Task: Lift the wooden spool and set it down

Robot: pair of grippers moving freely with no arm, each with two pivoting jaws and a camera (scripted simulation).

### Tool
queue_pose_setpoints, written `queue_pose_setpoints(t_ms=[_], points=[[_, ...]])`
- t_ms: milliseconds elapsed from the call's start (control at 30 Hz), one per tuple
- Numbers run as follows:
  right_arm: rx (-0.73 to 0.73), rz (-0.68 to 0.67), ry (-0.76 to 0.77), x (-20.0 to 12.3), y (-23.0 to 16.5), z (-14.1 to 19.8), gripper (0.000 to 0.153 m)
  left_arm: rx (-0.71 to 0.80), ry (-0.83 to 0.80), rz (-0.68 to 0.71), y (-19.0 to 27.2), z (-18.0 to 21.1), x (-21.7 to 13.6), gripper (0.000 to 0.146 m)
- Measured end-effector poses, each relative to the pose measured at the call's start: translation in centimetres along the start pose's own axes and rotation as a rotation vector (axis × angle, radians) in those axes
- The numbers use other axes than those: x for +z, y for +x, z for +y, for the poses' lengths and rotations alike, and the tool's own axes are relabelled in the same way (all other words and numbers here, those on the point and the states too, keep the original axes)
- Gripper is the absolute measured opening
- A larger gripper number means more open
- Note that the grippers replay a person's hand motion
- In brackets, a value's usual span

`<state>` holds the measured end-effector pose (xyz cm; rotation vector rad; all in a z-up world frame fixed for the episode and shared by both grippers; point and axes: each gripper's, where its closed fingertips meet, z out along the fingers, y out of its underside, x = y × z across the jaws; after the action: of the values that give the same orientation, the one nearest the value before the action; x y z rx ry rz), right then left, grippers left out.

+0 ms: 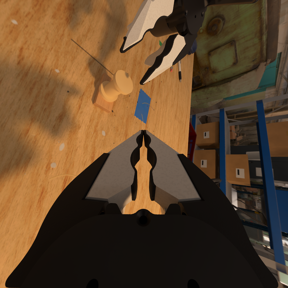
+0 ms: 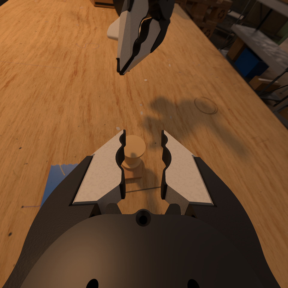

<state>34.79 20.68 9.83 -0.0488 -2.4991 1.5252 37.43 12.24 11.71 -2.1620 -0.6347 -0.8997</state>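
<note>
Workbench (image 2: 62, 93): spool (image 2: 134, 149) btwn open right hand-held gripper (image 2: 143, 132).

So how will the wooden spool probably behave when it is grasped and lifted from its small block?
The wooden spool looks rigid, so it should not deform. It stands upright on a small wooden block, narrow-waisted with a wide top, so an off-centre push may tip it. Being round, it would probably roll if it fell. The open right hand-held gripper could close around its waist.
</note>
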Motion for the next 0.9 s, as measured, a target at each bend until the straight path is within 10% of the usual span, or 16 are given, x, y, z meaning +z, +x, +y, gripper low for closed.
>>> queue_pose_setpoints(t_ms=[900], points=[[-0.183,-0.112,-0.077,2.9,-1.8,3.6,0.042,-0.064,-0.19,0.07,-1.7,-1.3,3.6,0.0]])
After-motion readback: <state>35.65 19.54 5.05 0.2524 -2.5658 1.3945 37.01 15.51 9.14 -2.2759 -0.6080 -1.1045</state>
